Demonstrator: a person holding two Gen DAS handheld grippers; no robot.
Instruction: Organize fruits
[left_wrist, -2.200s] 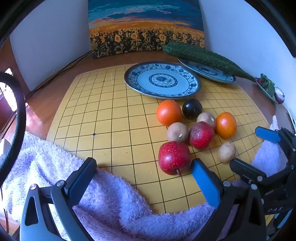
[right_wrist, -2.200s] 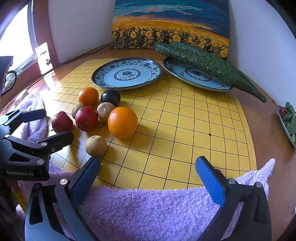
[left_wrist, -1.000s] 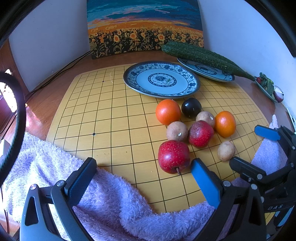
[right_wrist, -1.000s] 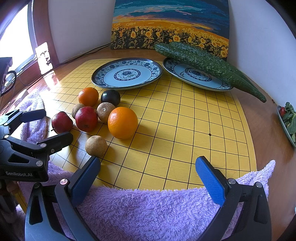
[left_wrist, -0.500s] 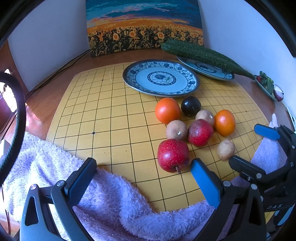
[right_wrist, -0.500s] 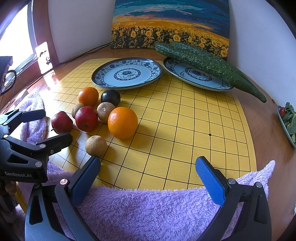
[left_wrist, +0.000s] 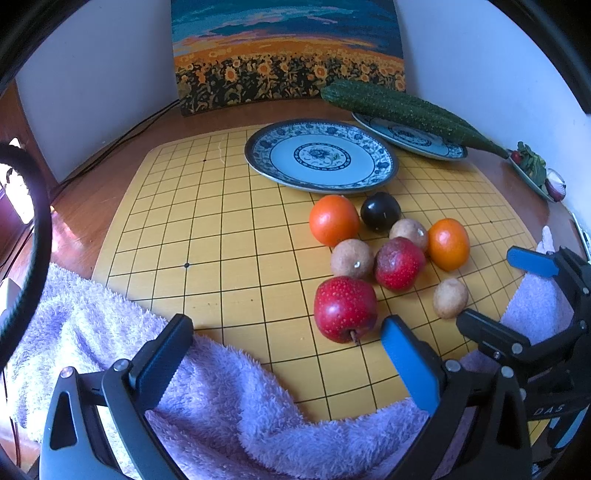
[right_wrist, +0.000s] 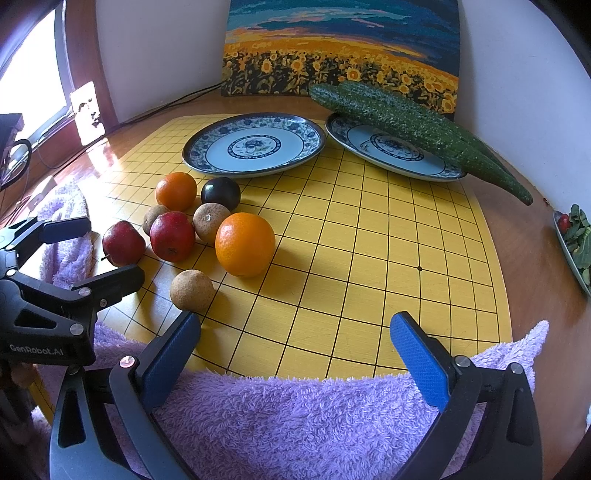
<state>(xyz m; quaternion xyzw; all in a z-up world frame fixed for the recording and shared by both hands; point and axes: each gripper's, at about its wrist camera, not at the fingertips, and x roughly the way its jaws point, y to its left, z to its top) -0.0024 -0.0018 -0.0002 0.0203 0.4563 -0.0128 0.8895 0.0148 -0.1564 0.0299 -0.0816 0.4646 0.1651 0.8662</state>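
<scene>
A cluster of fruit lies on the yellow grid board (left_wrist: 221, 236): two red apples (left_wrist: 345, 309) (left_wrist: 399, 263), two oranges (left_wrist: 333, 220) (left_wrist: 448, 244), a dark plum (left_wrist: 380, 211) and three brown round fruits (left_wrist: 352, 258). An empty blue-patterned plate (left_wrist: 320, 156) sits behind them. My left gripper (left_wrist: 288, 350) is open and empty, just in front of the nearest apple. My right gripper (right_wrist: 295, 347) is open and empty, near the board's front edge, right of a brown fruit (right_wrist: 192, 290); the big orange (right_wrist: 245, 244) lies ahead of it.
A second plate (right_wrist: 391, 151) carries long green cucumbers (right_wrist: 417, 125). A purple towel (right_wrist: 295, 417) lies under both grippers. A sunflower painting (right_wrist: 340, 51) leans on the wall. A dish of greens (right_wrist: 576, 240) sits at the right edge.
The left gripper has crept slightly forward toward the fruit. The right gripper and the fruit have not moved.
</scene>
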